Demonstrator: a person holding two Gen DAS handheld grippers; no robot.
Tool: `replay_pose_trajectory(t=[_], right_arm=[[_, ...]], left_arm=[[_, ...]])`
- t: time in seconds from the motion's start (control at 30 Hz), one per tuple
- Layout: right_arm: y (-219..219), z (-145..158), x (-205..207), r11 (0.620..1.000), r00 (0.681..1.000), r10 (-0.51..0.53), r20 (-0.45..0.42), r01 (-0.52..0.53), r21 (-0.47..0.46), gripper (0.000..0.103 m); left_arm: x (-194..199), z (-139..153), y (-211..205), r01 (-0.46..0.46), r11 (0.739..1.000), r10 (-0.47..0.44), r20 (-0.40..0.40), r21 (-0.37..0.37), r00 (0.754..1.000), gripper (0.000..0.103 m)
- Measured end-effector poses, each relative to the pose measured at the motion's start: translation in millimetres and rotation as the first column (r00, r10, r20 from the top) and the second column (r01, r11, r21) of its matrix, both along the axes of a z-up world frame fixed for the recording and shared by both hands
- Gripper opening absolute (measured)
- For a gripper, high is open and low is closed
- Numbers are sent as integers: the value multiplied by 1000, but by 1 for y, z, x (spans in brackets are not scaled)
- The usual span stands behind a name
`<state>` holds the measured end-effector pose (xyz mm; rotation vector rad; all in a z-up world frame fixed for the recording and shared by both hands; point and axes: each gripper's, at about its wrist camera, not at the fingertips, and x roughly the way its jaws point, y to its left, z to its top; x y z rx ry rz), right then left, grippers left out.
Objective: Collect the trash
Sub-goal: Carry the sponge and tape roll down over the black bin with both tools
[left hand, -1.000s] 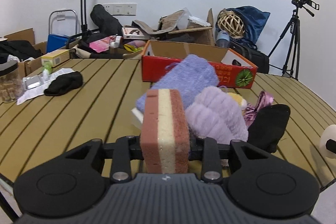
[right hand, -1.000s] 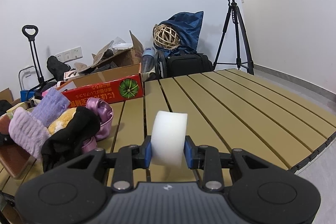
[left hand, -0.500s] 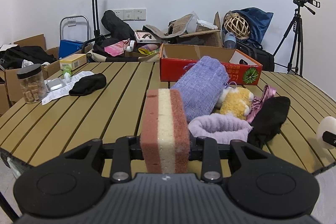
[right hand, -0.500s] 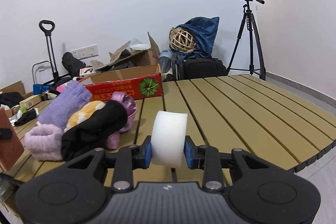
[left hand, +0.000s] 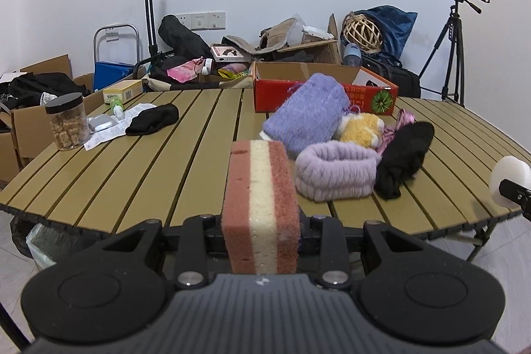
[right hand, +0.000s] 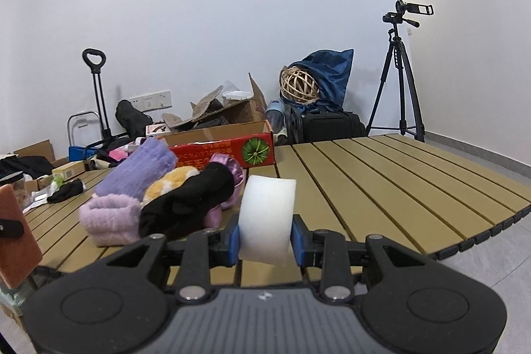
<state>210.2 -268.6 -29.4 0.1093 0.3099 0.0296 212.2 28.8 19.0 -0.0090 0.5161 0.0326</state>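
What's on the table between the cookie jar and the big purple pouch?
In the left wrist view, a white paper and a black cloth lie between the jar and the purple pouch; past them, bare slats.

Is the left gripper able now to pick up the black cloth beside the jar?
Probably not yet: the left gripper has its jaws shut on the sponge, so they are full. The black cloth itself lies uncovered.

Sponge [left hand: 260,211]: porous, rough foam, two reddish layers around a cream one. Foam roll [right hand: 267,219]: white, matt, smooth. Desk [left hand: 166,161]: slatted, tan, satin finish. Headband [left hand: 335,176]: lilac, fluffy plush. Pouch [left hand: 308,116]: purple woven cloth. Jar [left hand: 68,121]: clear plastic, black lid. Tongs' bodies: matt black plastic, metal screws.
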Motion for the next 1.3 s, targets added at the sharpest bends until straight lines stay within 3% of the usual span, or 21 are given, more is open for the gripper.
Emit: replay_pose_trajectory(t=[0.33,0.67,1.0,1.3], right_arm=[[13,-16,-43,997,996,66,-63,-68,-31,30],[36,-42,-66,986,974,120,-191,-139,-89,30],[57,-78,-69,974,919,142,-368,-196,-113,30],[76,-105,-58,961,868,155,-471,-242,-130,30]], left_arm=[[-33,-15,7,34,999,-34,-32,8,999,32],[-50,-57,18,34,999,-34,-143,-6,989,32],[-52,-103,25,9,1000,-16,-268,-28,963,32],[-42,-132,24,-13,1000,6,-366,-18,931,32]])
